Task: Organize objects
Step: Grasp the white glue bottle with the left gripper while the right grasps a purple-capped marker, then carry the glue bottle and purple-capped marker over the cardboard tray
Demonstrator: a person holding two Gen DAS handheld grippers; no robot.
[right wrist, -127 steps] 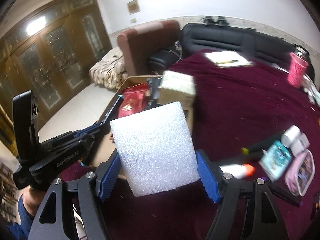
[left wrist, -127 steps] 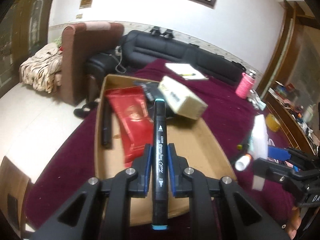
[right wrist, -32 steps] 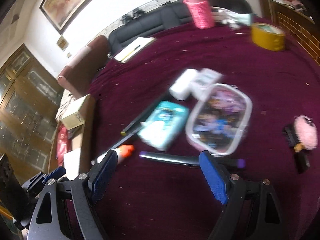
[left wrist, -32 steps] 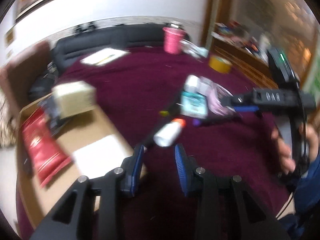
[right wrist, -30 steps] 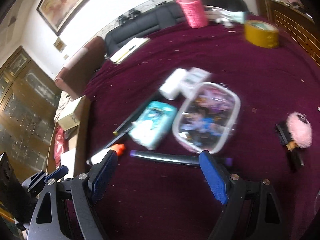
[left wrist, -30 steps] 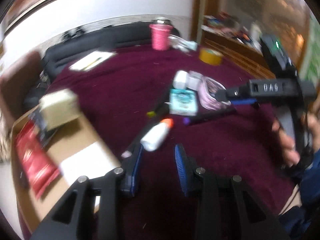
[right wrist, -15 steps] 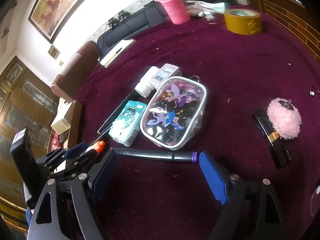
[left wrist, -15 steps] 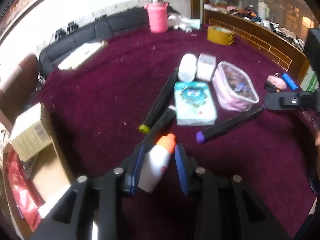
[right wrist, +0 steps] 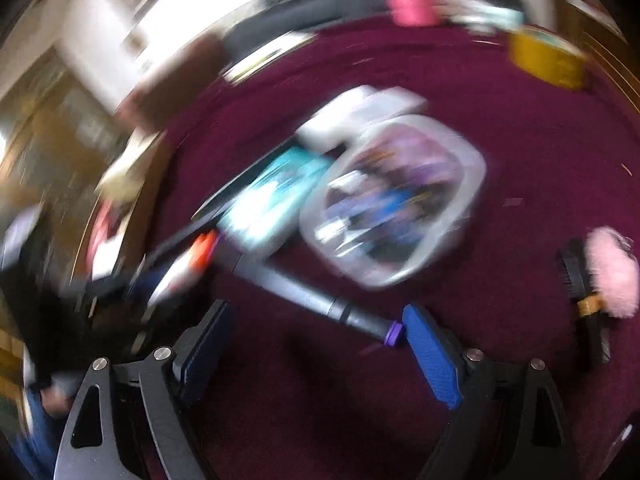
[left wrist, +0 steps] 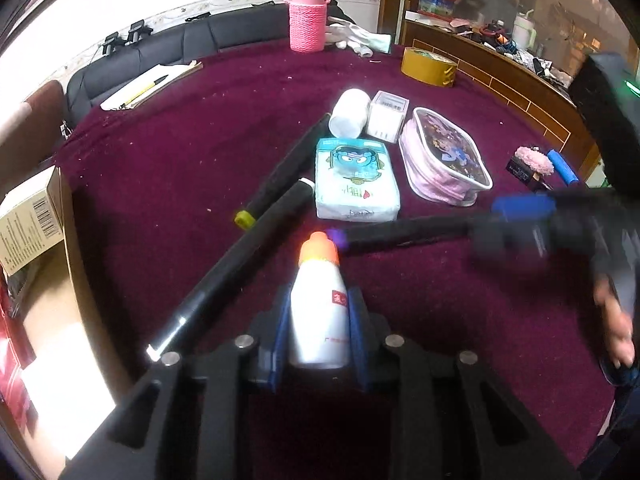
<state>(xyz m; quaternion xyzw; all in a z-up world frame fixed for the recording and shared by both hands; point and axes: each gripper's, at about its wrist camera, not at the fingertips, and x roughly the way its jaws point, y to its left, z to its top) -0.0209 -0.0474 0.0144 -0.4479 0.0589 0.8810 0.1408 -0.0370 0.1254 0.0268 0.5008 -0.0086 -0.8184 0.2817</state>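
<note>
A white bottle with an orange cap (left wrist: pixel 319 308) lies on the maroon cloth, and my left gripper (left wrist: pixel 319 312) is shut on it, blue pads against both sides. A black marker with purple end caps (left wrist: pixel 400 231) lies beyond it; in the blurred right wrist view this marker (right wrist: pixel 320 300) lies between the wide-open fingers of my right gripper (right wrist: pixel 316 340), one end close to the right pad (right wrist: pixel 430 356). Two more black markers (left wrist: pixel 276 178) lie to the left, next to a teal tissue pack (left wrist: pixel 354 178) and a pink pouch (left wrist: pixel 442 162).
A cardboard tray (left wrist: pixel 60 300) with a box, a red packet and a white foam block sits at the left. A white tub (left wrist: pixel 348 114), a small white box (left wrist: pixel 386 116), yellow tape (left wrist: pixel 428 66), a pink-sleeved jar (left wrist: pixel 308 24) and a pink pompom (left wrist: pixel 534 160) lie farther off.
My left gripper moved from the tray to the white bottle and closed on it. My right gripper dropped low over the purple-capped marker, moving fast; the foam block and first marker left both grippers earlier.
</note>
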